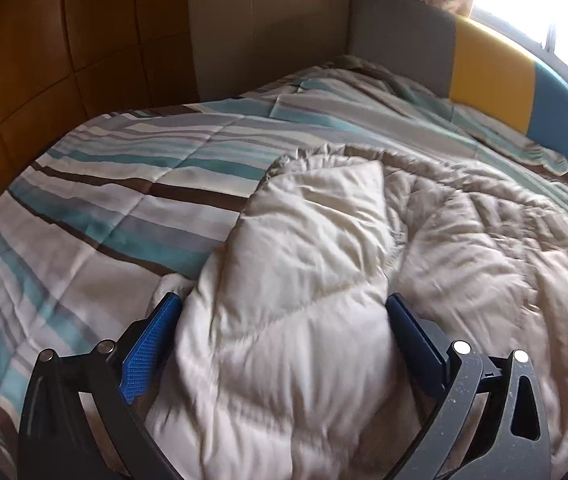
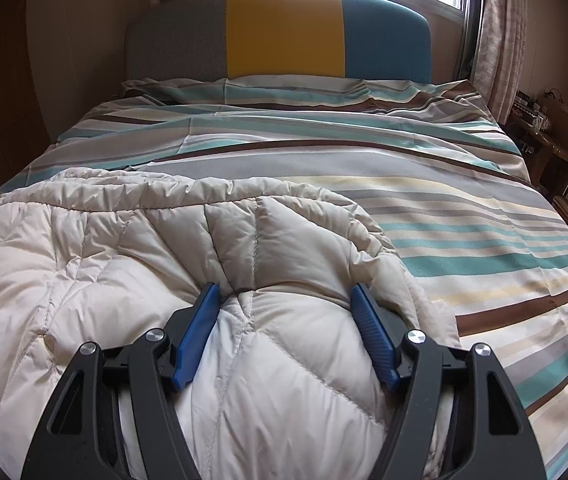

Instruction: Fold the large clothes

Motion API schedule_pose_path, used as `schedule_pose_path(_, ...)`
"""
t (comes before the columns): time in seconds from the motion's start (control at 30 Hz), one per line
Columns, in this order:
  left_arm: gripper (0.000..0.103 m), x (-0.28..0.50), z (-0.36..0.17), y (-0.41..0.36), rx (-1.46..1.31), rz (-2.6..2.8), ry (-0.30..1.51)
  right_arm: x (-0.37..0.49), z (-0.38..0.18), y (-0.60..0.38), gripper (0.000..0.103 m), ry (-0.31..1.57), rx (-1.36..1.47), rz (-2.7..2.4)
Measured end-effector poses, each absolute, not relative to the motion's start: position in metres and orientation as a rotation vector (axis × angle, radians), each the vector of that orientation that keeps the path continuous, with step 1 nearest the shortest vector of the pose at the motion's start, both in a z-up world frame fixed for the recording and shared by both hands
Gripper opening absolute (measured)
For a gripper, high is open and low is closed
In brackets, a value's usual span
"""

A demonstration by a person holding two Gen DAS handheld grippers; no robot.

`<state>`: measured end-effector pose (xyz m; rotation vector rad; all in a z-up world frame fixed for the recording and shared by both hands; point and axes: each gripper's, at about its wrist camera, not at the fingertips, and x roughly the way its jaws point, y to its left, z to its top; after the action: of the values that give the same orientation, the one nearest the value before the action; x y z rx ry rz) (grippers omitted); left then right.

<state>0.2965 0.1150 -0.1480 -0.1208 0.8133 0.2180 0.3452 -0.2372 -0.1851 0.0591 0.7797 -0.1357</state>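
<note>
A striped bed (image 2: 464, 216) with a coloured headboard (image 2: 284, 32) fills both views. The cream quilted coat (image 2: 131, 240), lower centre, bulges between each wide-spread gripper: left gripper (image 1: 284, 304), right gripper (image 2: 284, 292). Such puffy, slick padding could squeeze out, collapsing the fold.

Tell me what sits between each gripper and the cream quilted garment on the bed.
Nothing visible: the left gripper and right gripper each have a bunch of the garment between their fingers already.

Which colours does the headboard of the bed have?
The headboard has three panels: grey, yellow and blue. The right wrist view shows it best.
</note>
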Motion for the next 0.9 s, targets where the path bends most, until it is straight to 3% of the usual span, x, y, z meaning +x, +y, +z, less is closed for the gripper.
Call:
schedule_pose_path(0.3,0.100,0.268,-0.135,0.131,-0.218,0.263,0.754,0.312,-0.159,-0.219,0.069,0.741,0.095,-0.075)
schedule_pose_path(0.6,0.100,0.244,-0.156,0.149,-0.297,0.257,0.800,0.279,-0.150,-0.196,0.071,0.696,0.149,-0.023)
schedule_pose_path(0.9,0.100,0.218,-0.162,0.155,-0.309,0.239,0.790,0.300,-0.186,-0.167,0.068,0.766,0.015,-0.012)
